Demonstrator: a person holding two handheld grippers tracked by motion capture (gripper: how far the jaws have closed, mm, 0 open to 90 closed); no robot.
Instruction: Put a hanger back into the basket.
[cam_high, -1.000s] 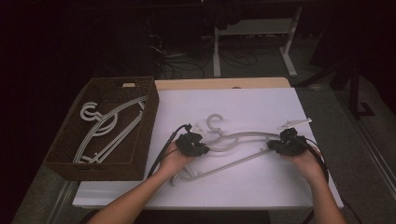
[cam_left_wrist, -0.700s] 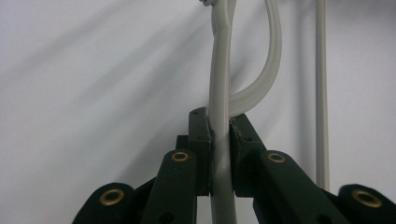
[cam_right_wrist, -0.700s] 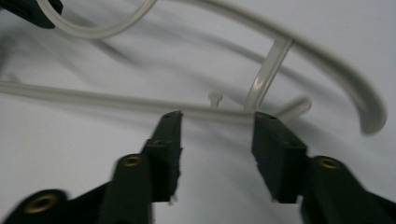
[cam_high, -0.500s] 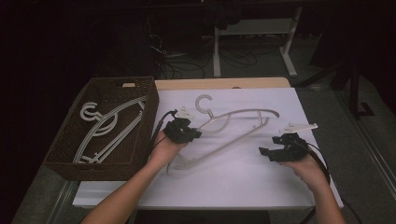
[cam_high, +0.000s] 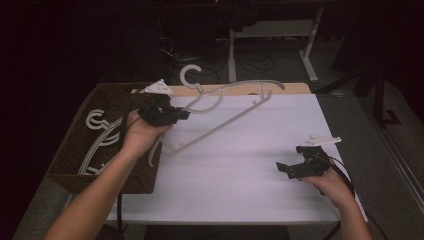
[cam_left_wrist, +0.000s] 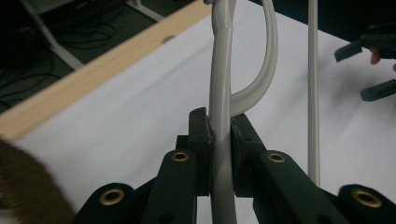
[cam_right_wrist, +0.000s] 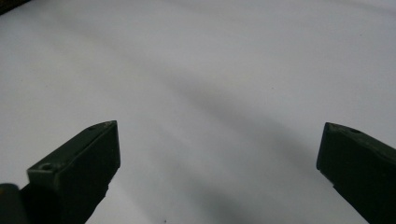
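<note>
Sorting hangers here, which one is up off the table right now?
The grey hanger clamped in the left gripper, raised over the table; the others lie in the brown basket.

Readable text: none in the high view, the left gripper view or the right gripper view.
Labels, brands, numbers, signs: none legible on any surface.
</note>
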